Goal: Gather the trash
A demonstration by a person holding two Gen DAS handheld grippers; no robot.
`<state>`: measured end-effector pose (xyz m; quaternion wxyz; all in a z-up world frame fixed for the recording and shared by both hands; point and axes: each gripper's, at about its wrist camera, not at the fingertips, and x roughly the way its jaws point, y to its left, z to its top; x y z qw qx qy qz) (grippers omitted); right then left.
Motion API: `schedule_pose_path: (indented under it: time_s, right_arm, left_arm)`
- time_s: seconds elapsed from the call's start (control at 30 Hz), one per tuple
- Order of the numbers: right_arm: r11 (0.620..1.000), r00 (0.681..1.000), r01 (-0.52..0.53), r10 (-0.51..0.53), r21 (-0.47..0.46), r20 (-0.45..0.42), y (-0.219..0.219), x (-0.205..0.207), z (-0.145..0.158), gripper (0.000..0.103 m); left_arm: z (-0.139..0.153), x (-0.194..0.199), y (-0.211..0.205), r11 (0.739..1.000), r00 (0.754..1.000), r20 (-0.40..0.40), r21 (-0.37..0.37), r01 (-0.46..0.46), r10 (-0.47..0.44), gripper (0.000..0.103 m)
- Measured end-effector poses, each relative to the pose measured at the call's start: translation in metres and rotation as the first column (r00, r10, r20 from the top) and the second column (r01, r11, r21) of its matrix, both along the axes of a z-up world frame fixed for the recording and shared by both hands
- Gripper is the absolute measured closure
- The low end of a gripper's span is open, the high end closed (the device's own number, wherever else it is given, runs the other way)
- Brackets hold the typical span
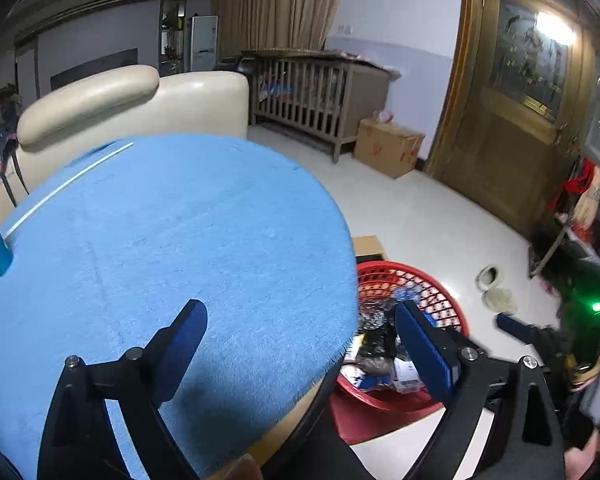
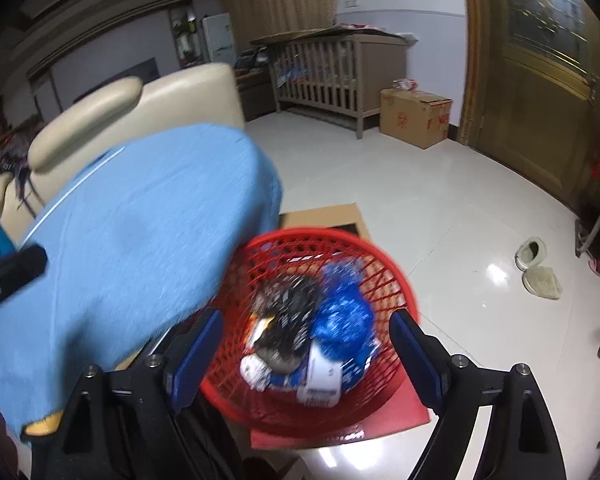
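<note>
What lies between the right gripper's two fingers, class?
In the right wrist view, the red basket shows between the open fingers of the right gripper, below them on the floor, holding crumpled blue wrapping and other trash. Nothing is gripped.

A home, living room. Cream sofa (image 1: 140,96) stood behind a table under blue cloth (image 1: 160,240); wooden crib (image 1: 320,100) against the wall below drawn curtains (image 1: 284,4). Carton (image 2: 416,116) and slippers (image 2: 540,268) lay on the tiled floor (image 2: 440,184), near a carved wooden door (image 1: 512,112).
</note>
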<state>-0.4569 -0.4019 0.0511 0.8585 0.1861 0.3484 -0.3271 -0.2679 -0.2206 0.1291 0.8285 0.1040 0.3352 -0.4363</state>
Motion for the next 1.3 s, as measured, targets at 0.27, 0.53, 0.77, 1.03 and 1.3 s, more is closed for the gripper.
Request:
schedule_pose_path:
  time_s: [0.27, 0.53, 0.77, 1.03, 1.3]
  right_arm:
    - [0.999, 1.0, -0.01, 0.01, 0.037, -0.012, 0.022, 0.003, -0.009, 0.016]
    - [0.999, 0.996, 0.032, -0.029, -0.038, 0.084, 0.039, -0.005, 0.018, 0.016]
    - [0.998, 0.991, 0.018, -0.01, -0.062, 0.135, 0.054, -0.007, 0.029, 0.016]
    - [0.999, 0.992, 0.002, 0.003, -0.041, 0.13, 0.058, -0.003, 0.022, 0.016]
    - [1.0, 0.989, 0.022, -0.019, -0.022, 0.143, 0.053, -0.009, 0.019, 0.016]
  left_arm:
    - [0.007, 0.004, 0.033, 0.998, 0.999, 0.002, -0.051, -0.033, 0.034, 0.001]
    - [0.004, 0.004, 0.055, 0.993, 0.991, 0.064, -0.018, -0.121, 0.121, 0.0]
    - [-0.002, 0.005, 0.059, 0.987, 0.986, 0.062, 0.006, -0.158, 0.158, 0.0]
    - [-0.01, 0.005, 0.053, 0.987, 0.986, 0.069, 0.053, -0.154, 0.151, 0.0]
    - [-0.011, -0.001, 0.049, 0.987, 0.987, 0.088, 0.074, -0.142, 0.135, 0.0]
